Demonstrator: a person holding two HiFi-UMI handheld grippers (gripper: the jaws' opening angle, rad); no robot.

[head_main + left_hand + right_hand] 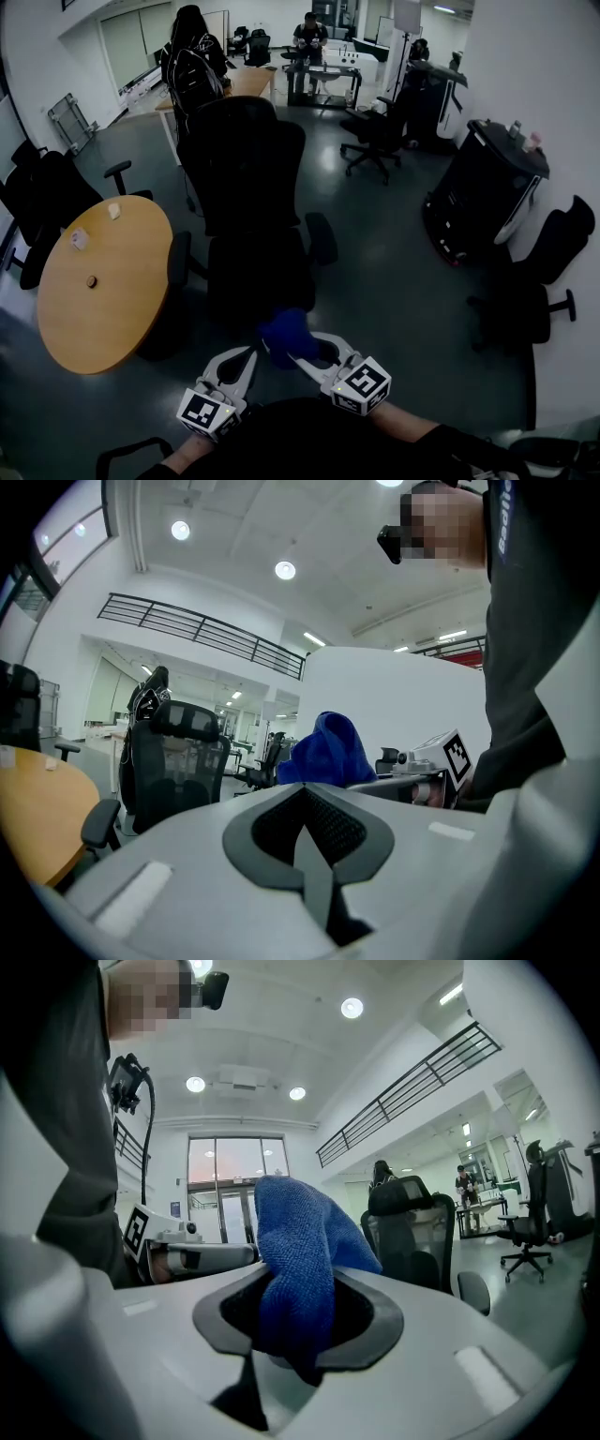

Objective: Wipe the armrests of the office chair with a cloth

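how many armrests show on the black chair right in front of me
2: the table-side armrest next to the round table, and the other armrest across the chair.

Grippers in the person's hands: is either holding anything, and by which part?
The right gripper pinches a soft blue microfibre cloth by a bunched fold at one end; the left gripper is shut and empty.

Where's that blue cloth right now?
The blue cloth sits low and centre in the head view, pinched in the right claw, beside the empty left claw and just short of the black office chair.
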